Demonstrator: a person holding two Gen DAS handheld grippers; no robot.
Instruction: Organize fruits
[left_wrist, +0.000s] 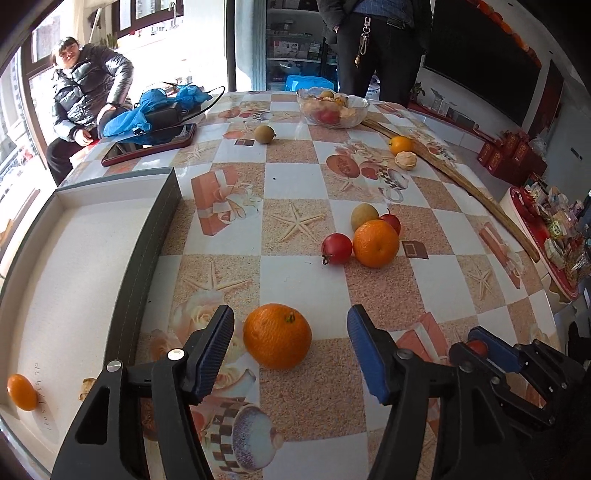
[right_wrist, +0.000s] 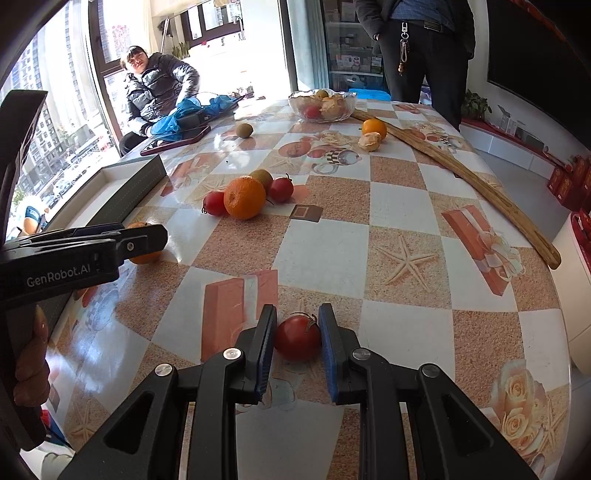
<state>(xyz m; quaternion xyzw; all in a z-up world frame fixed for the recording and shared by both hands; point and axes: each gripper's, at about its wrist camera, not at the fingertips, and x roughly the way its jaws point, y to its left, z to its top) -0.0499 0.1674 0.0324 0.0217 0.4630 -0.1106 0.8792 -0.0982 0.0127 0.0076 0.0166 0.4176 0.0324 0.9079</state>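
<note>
Between the spread left hand-held gripper (left_wrist: 290, 350) lies a dimpled orange (left_wrist: 277, 335); the right hand-held gripper (right_wrist: 297, 339) clamps a red tomato (right_wrist: 297, 336) on the checkered bench (right_wrist: 406, 258).

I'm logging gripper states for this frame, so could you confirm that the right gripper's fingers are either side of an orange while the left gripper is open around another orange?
Not quite: the right gripper has a red tomato between its fingers, not an orange, as the right wrist view shows. The rest stands: the left gripper is open around an orange.
</note>
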